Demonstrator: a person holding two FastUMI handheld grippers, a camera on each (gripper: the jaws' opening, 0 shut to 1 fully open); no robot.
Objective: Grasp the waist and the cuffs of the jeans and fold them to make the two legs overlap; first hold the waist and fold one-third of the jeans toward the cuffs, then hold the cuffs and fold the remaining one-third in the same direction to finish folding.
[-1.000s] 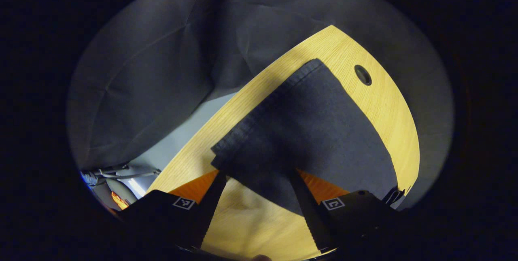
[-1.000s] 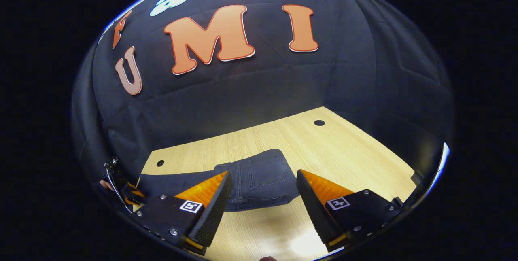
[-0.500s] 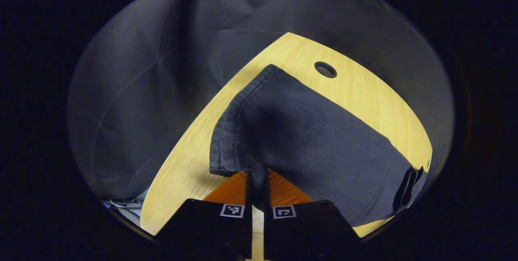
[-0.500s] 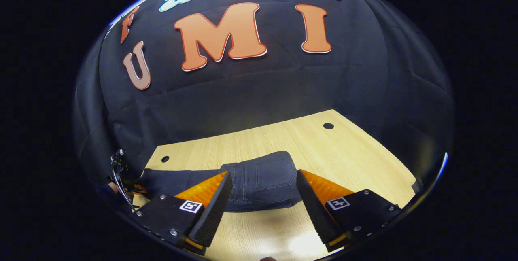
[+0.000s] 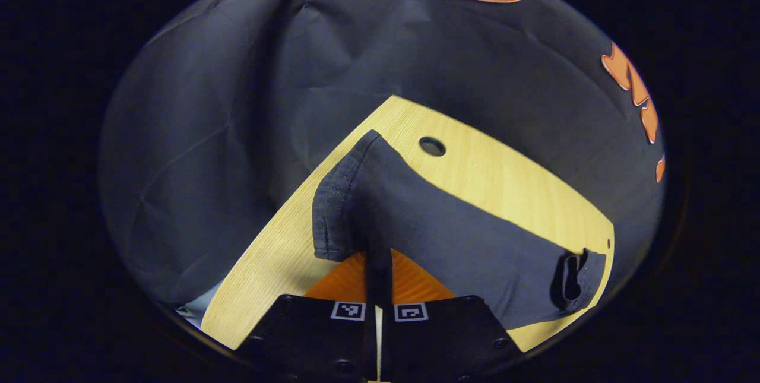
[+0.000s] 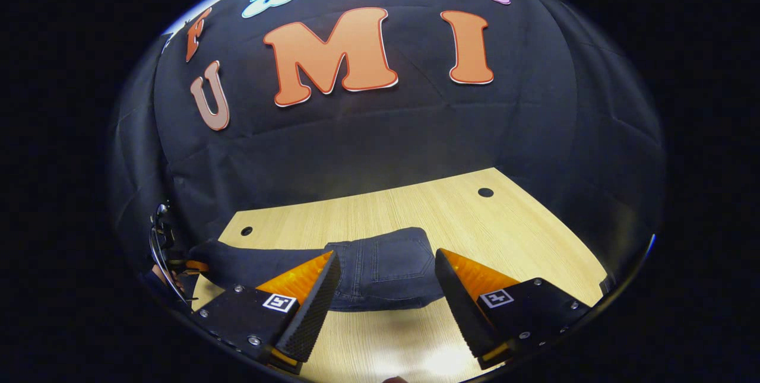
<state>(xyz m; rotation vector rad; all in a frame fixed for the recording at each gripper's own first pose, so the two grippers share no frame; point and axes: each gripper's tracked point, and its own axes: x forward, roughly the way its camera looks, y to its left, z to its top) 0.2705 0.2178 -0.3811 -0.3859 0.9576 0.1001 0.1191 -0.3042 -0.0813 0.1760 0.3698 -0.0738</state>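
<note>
Dark blue jeans (image 5: 451,234) lie on a light wooden table (image 5: 510,181), legs overlapped. In the left gripper view my left gripper (image 5: 378,264) is shut on the near edge of the cuff (image 5: 332,205), which rises off the table in a small hump. The waist end (image 5: 573,279) lies far right. In the right gripper view my right gripper (image 6: 386,279) stands open above the table, just short of the waist and back pocket (image 6: 404,261). The other gripper (image 6: 178,264) holds the lifted cuff end (image 6: 214,252) at far left.
The table has round cable holes (image 5: 432,146) (image 6: 485,192) (image 6: 246,231) near its far corners. Black cloth walls close in behind the table. Bare wood (image 6: 534,240) lies right of the jeans. The table's left edge (image 5: 261,252) runs close beside the cuff.
My left gripper closed on the cuff a second ago and has since lifted it slightly, tilting upward. The right gripper stayed open, drifting only a little.
</note>
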